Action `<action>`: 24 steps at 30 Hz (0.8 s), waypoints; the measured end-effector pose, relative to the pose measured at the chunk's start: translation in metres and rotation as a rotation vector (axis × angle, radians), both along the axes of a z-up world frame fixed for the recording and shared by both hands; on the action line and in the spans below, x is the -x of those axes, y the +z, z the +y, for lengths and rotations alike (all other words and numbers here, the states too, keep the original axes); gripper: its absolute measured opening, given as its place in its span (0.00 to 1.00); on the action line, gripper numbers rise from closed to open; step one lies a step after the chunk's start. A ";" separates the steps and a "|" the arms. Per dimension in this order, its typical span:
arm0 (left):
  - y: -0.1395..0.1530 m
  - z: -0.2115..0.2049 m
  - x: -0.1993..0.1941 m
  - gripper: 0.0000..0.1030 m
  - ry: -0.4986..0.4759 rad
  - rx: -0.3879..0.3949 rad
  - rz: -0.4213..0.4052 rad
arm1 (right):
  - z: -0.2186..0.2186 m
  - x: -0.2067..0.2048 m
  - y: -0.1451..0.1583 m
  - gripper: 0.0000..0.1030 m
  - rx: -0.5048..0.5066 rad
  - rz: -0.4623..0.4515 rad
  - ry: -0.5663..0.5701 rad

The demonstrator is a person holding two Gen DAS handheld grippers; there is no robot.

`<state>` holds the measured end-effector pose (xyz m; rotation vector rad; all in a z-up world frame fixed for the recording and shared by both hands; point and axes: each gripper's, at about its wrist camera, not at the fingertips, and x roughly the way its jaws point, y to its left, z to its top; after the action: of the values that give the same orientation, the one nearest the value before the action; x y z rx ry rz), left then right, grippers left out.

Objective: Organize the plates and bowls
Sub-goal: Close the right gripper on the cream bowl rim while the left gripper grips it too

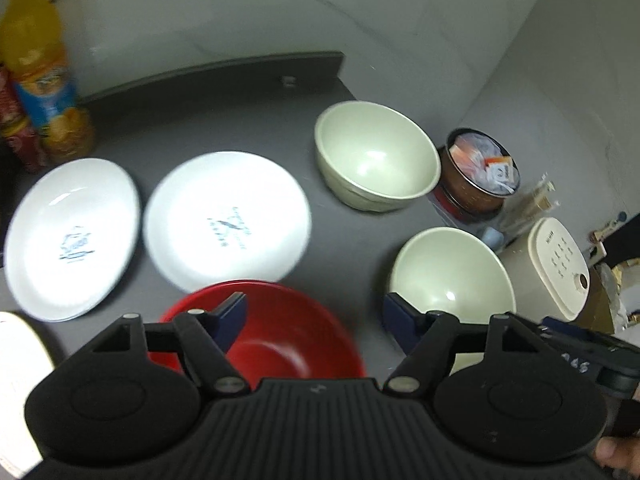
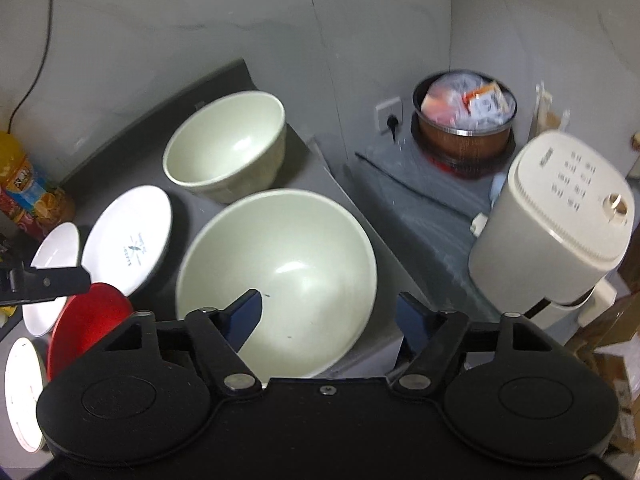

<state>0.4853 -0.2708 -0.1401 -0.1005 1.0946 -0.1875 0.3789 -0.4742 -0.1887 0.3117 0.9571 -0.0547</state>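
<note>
- We see two white plates (image 1: 72, 236) (image 1: 226, 220) that look like glazed ceramic, glossy, with printed blue marks.
- The two pale green bowls (image 1: 376, 156) (image 2: 280, 276) are smooth and shiny, catching highlights.
- The red bowl (image 1: 276, 340) has a glossy finish.
- The grey countertop (image 1: 224, 120) looks matt and smooth.
- Our gripper bodies (image 1: 316, 412) (image 2: 328, 420) are matt black plastic with metal pins; the left one is ribbed.
- The orange drink bottle (image 1: 38, 68) is clear plastic with a glossy label.
- The cream cooker (image 2: 560, 208) is smooth plastic.
</note>
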 end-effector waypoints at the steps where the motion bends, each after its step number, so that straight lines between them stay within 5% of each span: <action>1: -0.003 -0.007 -0.003 0.69 -0.016 0.003 0.004 | -0.002 -0.002 -0.003 0.66 -0.008 0.007 0.000; 12: -0.037 -0.065 -0.031 0.55 -0.112 -0.053 0.081 | -0.019 -0.020 -0.036 0.57 -0.066 0.086 -0.025; 19: -0.068 -0.084 -0.050 0.50 -0.094 -0.044 0.171 | -0.023 -0.033 -0.053 0.41 -0.116 0.122 -0.021; 24: -0.089 -0.086 -0.061 0.32 -0.044 -0.049 0.242 | -0.022 -0.040 -0.064 0.27 -0.132 0.147 -0.014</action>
<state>0.5460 -0.3568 -0.2295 -0.0563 1.3426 -0.1917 0.4193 -0.4964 -0.2524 0.4415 1.1065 -0.0276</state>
